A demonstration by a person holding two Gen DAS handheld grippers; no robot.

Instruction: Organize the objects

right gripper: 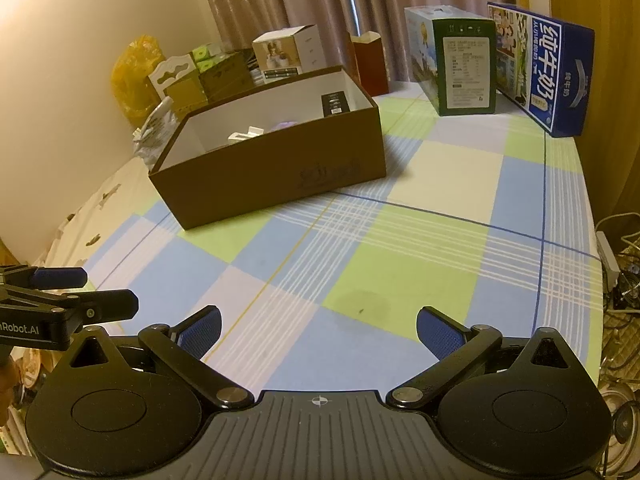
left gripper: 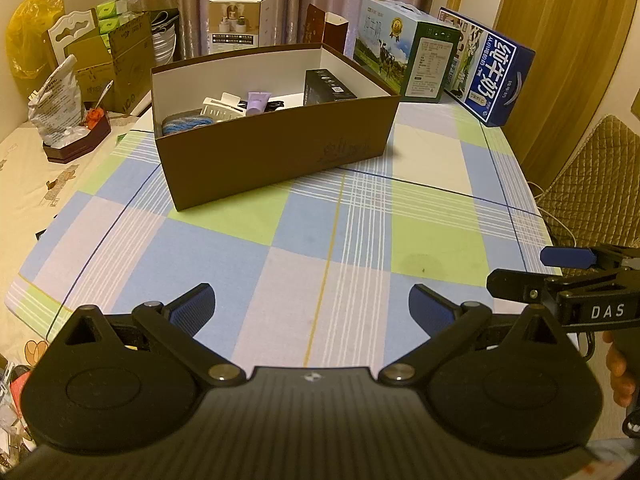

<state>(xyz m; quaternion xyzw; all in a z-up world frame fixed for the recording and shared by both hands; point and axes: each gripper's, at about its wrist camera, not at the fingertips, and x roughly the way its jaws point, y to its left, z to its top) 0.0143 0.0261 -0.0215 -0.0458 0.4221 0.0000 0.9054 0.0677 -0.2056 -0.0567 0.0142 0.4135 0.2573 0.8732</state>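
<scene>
Fingers spread wide, nothing held.
Left gripper (left gripper: 312,304) and right gripper (right gripper: 318,326) are positioned above the worktop (left gripper: 360,240), near the box (left gripper: 276,156).

An open box (left gripper: 276,160) stands on the cloth-covered table (left gripper: 320,280), left of centre and toward the far side. Inside it, from left to right: a coiled cord (left gripper: 188,123), a clip (left gripper: 222,106), a tube (left gripper: 257,102) and a small upright carton (left gripper: 326,87) at the right end. Two milk cartons (left gripper: 404,62) (left gripper: 486,76) stand on the table to the far right of the box. Behind the box, a small product box (left gripper: 240,20). To the far left, a foil bag (left gripper: 56,100) and stacked cardboard boxes (left gripper: 120,60). The near part of the table lies between the box and both cameras.
</scene>
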